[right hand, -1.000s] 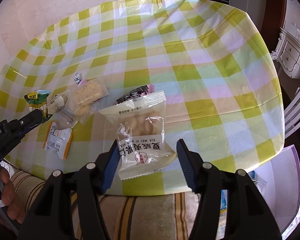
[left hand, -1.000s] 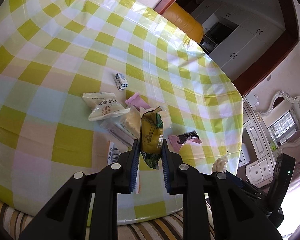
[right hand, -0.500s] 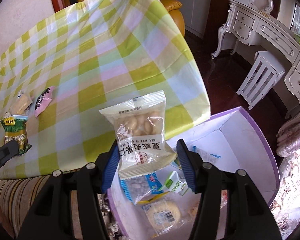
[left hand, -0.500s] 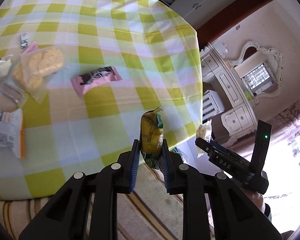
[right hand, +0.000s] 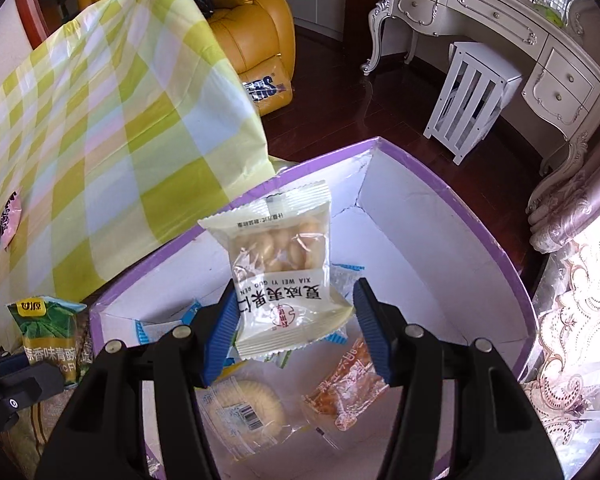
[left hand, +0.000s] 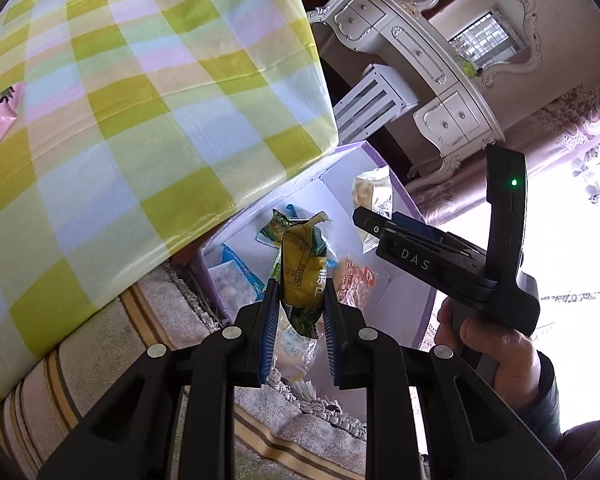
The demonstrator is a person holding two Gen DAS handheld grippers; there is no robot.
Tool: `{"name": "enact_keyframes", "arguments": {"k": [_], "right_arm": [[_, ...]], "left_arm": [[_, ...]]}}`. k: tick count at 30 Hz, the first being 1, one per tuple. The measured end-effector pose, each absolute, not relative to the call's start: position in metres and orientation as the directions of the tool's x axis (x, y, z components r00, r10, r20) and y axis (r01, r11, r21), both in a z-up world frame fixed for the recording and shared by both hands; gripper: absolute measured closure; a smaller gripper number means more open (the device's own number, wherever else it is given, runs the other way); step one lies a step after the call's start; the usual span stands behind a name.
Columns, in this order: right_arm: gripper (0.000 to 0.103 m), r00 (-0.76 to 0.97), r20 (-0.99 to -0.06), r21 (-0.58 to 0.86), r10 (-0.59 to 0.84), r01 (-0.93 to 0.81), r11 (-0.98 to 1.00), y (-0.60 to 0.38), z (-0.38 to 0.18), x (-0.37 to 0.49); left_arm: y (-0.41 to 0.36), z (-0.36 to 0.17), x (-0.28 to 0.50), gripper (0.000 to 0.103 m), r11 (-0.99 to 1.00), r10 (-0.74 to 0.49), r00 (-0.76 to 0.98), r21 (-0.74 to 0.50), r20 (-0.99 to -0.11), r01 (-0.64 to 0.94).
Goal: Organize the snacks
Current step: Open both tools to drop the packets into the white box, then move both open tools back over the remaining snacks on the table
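My left gripper (left hand: pixel 298 294) is shut on a green and yellow snack packet (left hand: pixel 302 268), which hangs over the near edge of a white box with a purple rim (left hand: pixel 384 166). My right gripper (right hand: pixel 296 304) is shut on a cream packet of nuts (right hand: pixel 284 264) and holds it above the middle of the same box (right hand: pixel 480 216). A round pastry packet (right hand: pixel 252 400), an orange packet (right hand: pixel 348 384) and blue and white packets lie in the box. In the right wrist view the green packet (right hand: pixel 50 336) shows at the lower left.
The table with the yellow checked cloth (left hand: pixel 120 120) stands left of the box, its edge overhanging the box. A pink packet (right hand: pixel 10 216) lies on it. A white stool (right hand: pixel 472 100), a white dresser (right hand: pixel 500 20) and an orange armchair (right hand: pixel 252 32) stand beyond. A striped cushion (left hand: pixel 100 360) lies below the table edge.
Both grippers have swung from above the table to the right and now hang over the purple-rimmed box. Each still holds its packet as before.
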State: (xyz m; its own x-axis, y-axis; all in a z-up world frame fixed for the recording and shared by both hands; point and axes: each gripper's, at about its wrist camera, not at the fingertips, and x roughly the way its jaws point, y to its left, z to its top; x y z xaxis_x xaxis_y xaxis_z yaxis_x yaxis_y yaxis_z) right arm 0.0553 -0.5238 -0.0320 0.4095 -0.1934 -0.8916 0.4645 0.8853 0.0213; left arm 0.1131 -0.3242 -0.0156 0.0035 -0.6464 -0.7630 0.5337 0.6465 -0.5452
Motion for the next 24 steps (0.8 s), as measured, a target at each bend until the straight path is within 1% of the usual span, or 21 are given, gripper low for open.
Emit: {"name": "enact_keyframes", "arguments": {"k": [5, 9, 10, 11, 12, 13, 20, 24], "right_arm": [[0.044, 0.386, -0.900, 0.020, -0.201, 0.497, 0.867, -0.532, -0.037, 0.052], [0.041, 0.372, -0.903, 0.012, -0.215, 0.522, 0.853, -0.533, -0.039, 0.052], [0.040, 0.371, -0.903, 0.012, -0.216, 0.525, 0.851, -0.533, -0.039, 0.053], [0.036, 0.370, -0.903, 0.010, -0.217, 0.525, 0.851, -0.532, -0.038, 0.053], [0.032, 0.370, -0.902, 0.007, -0.220, 0.525, 0.851, -0.532, -0.038, 0.054], [0.031, 0.371, -0.901, 0.005, -0.224, 0.526, 0.851, -0.531, -0.037, 0.054], [0.027, 0.395, -0.893, 0.017, -0.217, 0.512, 0.859, -0.518, -0.026, 0.060], [0.026, 0.412, -0.888, 0.023, -0.204, 0.483, 0.875, -0.502, -0.019, 0.068]], "left_arm": [[-0.336, -0.020, 0.110, 0.082, 0.635, -0.629, -0.027, -0.533, -0.777, 0.560], [-0.336, -0.024, 0.111, 0.079, 0.634, -0.623, -0.045, -0.538, -0.781, 0.555], [-0.336, -0.024, 0.111, 0.074, 0.634, -0.623, -0.046, -0.538, -0.781, 0.555], [-0.336, -0.023, 0.111, 0.070, 0.635, -0.623, -0.044, -0.537, -0.781, 0.555], [-0.335, -0.023, 0.112, 0.060, 0.637, -0.623, -0.039, -0.536, -0.781, 0.554], [-0.335, -0.022, 0.112, 0.055, 0.638, -0.625, -0.035, -0.536, -0.780, 0.553], [-0.325, -0.014, 0.113, 0.052, 0.646, -0.643, 0.007, -0.537, -0.766, 0.543], [-0.312, -0.006, 0.115, 0.045, 0.677, -0.631, 0.077, -0.501, -0.772, 0.539]]}}
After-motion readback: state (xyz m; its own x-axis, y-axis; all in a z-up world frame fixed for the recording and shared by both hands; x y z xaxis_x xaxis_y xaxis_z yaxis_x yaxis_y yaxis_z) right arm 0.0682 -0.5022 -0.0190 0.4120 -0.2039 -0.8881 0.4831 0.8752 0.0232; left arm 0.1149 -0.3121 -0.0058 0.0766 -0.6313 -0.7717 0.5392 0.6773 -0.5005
